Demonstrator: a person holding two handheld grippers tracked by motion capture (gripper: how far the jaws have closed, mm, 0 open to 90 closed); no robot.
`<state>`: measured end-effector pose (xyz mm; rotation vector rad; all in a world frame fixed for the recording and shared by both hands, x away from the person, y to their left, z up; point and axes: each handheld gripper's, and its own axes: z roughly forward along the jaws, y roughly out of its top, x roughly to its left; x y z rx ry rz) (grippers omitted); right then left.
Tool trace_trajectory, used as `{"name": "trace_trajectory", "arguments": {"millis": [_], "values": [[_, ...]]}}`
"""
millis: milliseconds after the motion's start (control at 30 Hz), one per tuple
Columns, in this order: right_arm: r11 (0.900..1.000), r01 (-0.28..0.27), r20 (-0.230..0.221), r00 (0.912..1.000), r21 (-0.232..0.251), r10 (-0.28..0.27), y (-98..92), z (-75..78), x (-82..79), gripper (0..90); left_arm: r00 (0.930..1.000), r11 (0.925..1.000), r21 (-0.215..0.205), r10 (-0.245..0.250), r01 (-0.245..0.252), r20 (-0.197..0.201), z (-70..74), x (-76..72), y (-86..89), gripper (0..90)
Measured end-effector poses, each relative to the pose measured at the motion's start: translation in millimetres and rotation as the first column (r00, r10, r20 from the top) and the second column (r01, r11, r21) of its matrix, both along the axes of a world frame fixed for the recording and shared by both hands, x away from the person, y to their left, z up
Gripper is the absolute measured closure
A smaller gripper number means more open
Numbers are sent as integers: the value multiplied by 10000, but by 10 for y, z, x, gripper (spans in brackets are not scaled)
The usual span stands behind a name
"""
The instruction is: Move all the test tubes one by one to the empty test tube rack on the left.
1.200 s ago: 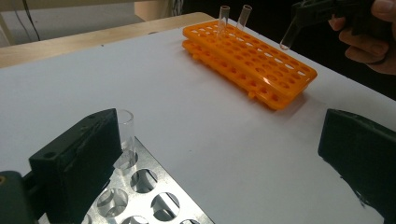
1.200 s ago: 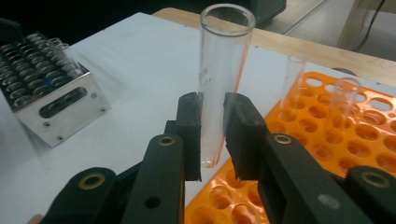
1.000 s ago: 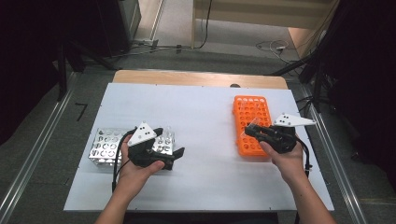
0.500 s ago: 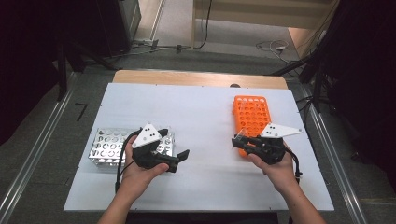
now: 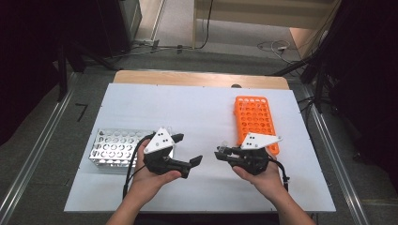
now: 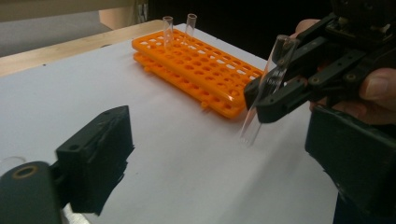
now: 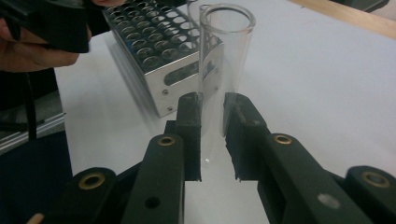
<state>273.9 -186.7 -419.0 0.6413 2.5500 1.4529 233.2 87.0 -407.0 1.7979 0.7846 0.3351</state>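
Note:
My right gripper (image 5: 219,153) is shut on a clear glass test tube (image 5: 224,146), held above the white board between the two racks. In the right gripper view its jaws pinch the tube (image 7: 219,65) near its lower part, open mouth up. My left gripper (image 5: 187,149) faces it from the left; its jaws have just been closing a little but stand open, with nothing between them. In the left gripper view the tube (image 6: 266,91) hangs ahead in the right gripper (image 6: 261,95). An orange rack (image 5: 253,115) lies at the right, with two tubes (image 6: 167,29) standing in it.
A silver metal rack (image 5: 112,146) with several empty holes sits at the left, just behind my left hand; it also appears ahead in the right gripper view (image 7: 159,46). The white board (image 5: 187,108) spreads between the racks. Floor, cables and dark furniture surround the table.
My right hand has moved left from the orange rack toward the middle, carrying the tube. My left gripper has shifted slightly right, away from the metal rack.

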Motion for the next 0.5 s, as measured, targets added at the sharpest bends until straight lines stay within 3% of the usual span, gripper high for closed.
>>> {"name": "trace_trajectory", "arguments": {"millis": [500], "values": [[9974,-676,-50,9977,-258,675,254,-39,-130,741,9956,9955,-172,-937,936,-74,-4,-76,-235,527]]}}
